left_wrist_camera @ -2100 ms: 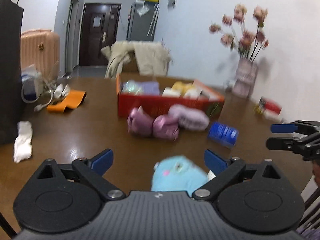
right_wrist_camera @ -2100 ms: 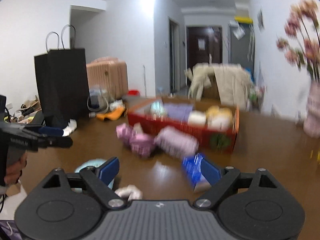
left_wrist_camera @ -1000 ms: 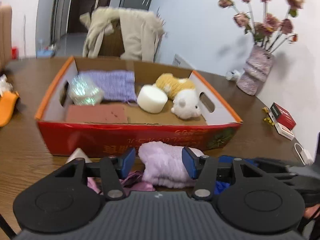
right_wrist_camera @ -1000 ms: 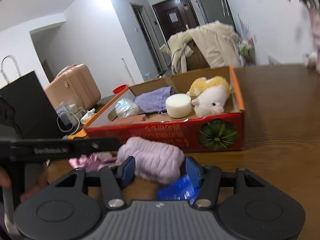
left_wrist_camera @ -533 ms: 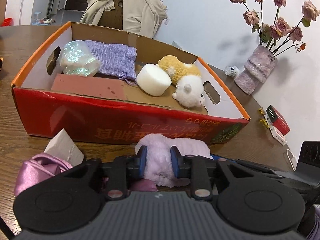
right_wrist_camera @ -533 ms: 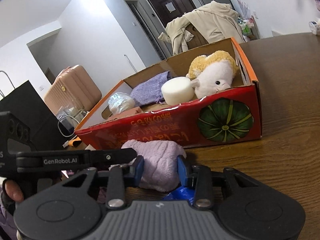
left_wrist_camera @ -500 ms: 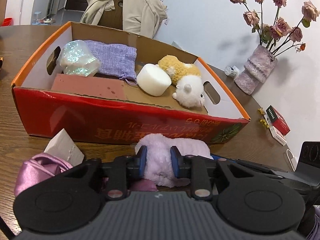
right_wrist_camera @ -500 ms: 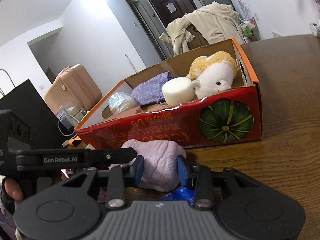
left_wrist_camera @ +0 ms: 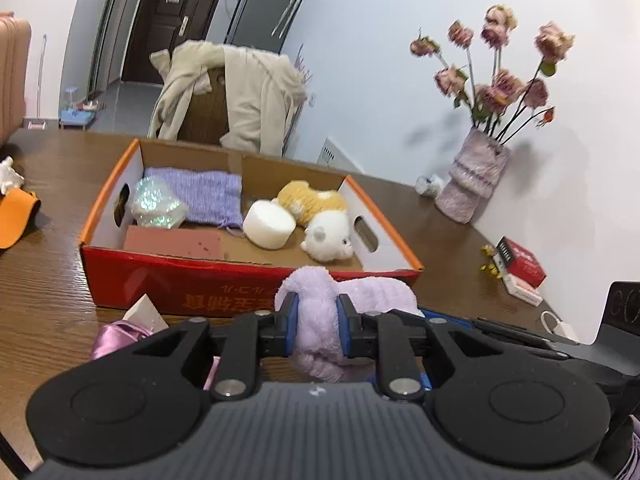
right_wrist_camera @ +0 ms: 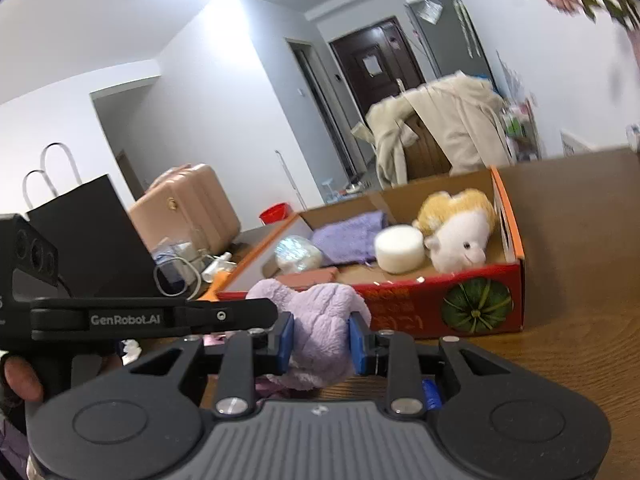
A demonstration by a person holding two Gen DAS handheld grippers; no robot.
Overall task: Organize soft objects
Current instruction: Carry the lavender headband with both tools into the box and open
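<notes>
So you've got the fluffy lilac cloth (left_wrist_camera: 320,320) pinched from both ends right now. Your left gripper (left_wrist_camera: 318,330) has just been closing and its blue pads are squeezed into one bunched end of it, jaws nearly together with only the fabric between them. Same deal with your right gripper (right_wrist_camera: 320,340): jaws have just been closing and they're clamped on the other bunched end, a touch wider than the left. In the right wrist view the left gripper reaches in from the left, its tip at the cloth.

The cloth hangs between the two tools, just in front of the near wall of the red cardboard box (left_wrist_camera: 180,280) and about level with its top edge. Whether any of it touches the wooden table (left_wrist_camera: 44,292) I can't tell.

Inside the box you've already got a purple knit piece (left_wrist_camera: 200,196), a shiny iridescent bundle (left_wrist_camera: 156,204), a white foam cylinder (left_wrist_camera: 268,226) and a white and yellow plush toy (left_wrist_camera: 320,224). On the table in front of the box, left of your left gripper, sits a shiny pink satin pouch (left_wrist_camera: 116,338). Over by the wall is a vase of dried roses (left_wrist_camera: 472,184).
</notes>
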